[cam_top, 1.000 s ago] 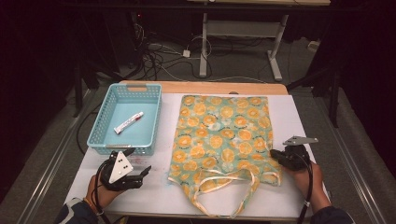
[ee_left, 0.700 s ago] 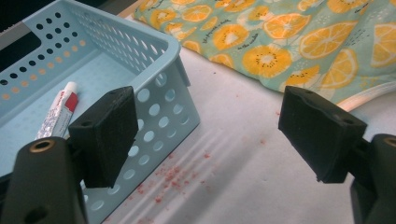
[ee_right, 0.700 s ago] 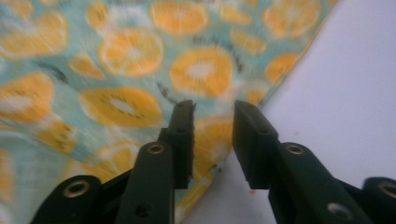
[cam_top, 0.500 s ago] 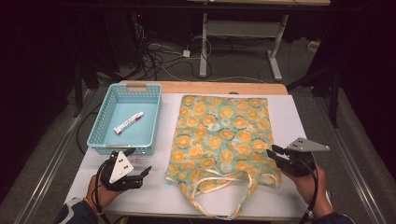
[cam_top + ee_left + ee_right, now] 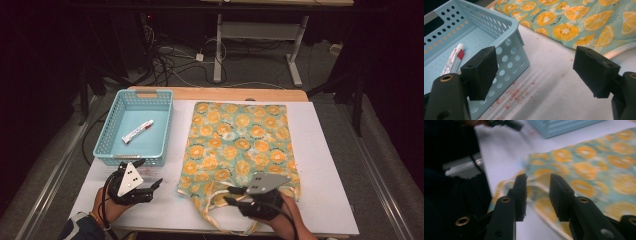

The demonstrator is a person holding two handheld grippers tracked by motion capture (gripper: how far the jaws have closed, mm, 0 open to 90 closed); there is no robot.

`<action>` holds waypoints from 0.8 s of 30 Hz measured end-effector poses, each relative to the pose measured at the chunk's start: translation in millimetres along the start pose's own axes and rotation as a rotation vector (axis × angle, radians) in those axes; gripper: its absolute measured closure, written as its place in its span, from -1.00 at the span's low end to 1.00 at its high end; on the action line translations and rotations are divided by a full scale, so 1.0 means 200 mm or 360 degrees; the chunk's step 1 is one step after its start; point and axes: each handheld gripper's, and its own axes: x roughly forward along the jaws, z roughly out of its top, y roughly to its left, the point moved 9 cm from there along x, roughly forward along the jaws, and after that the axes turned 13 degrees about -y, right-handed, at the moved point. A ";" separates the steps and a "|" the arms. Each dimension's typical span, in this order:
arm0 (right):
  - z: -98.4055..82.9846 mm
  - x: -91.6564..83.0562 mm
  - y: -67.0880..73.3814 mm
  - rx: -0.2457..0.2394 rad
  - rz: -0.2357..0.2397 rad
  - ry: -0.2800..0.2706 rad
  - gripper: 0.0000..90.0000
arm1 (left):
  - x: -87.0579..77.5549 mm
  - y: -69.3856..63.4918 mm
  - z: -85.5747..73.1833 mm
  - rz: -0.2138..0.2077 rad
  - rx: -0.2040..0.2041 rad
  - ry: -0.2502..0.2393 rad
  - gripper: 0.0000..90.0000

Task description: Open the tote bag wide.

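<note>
Now, bag: flat cloth tote bag (image 5: 240, 145) printed with orange slices, lying on the white sheet (image 5: 325, 165) just beside the basket.
Right gripper (image 5: 234, 195): over the bag's handle end, jaws narrowly apart and just been opening, nothing between them.
Left gripper (image 5: 150, 175): just before the basket, jaws wide, empty.
Basket: pale blue perforated plastic basket (image 5: 112, 132), rectangular.
Tube: small crinkled tube (image 5: 138, 131) inside the basket.

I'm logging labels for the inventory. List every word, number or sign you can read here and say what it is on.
Nothing here can be read.
Tube in the blue basket: a red and white label, print too small to read.
Tote bag: orange-slice pattern, no lettering visible.
</note>
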 end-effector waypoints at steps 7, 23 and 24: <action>-0.12 0.15 0.12 0.0048 0.0166 0.0196 0.32 | 0.00 0.00 0.00 -0.0005 -0.0002 -0.0004 -0.57; -0.12 0.26 0.15 -0.0056 0.0082 0.0195 1.00 | 0.00 0.00 0.00 -0.0015 0.0000 0.0002 -0.57; -0.10 0.25 0.14 -0.0086 0.0080 0.0184 1.00 | 0.00 0.00 0.00 -0.0015 -0.0001 0.0000 -0.57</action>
